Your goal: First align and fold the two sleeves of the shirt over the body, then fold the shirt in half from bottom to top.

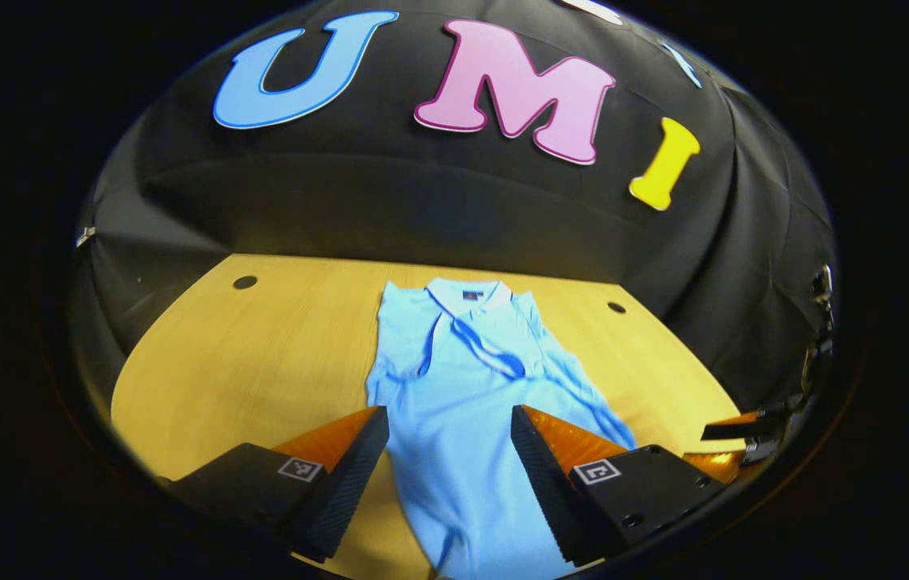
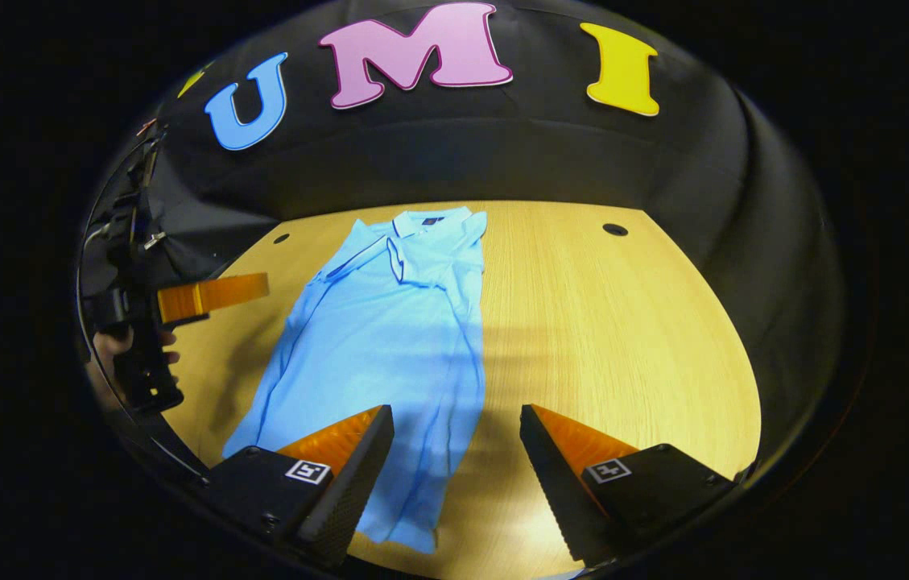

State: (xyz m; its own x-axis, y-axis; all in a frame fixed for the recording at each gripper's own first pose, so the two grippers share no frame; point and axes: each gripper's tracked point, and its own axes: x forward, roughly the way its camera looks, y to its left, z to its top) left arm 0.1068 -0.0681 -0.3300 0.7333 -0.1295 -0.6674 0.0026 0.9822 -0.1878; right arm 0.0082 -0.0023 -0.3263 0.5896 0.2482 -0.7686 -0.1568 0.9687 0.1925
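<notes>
Blue polo shirt (image 2: 390, 322): sleeves apparently folded in; bottom-to-top fold pending. Left gripper (image 1: 450, 451), right gripper (image 2: 458, 451): both spread, empty.

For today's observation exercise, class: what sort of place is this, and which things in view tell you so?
Probably a staged recording booth, not a home: a black cloth wall curves behind a bare wooden table where only a light blue shirt lies flat, and handheld grippers, left gripper and right gripper, hover with jaws open.
</notes>
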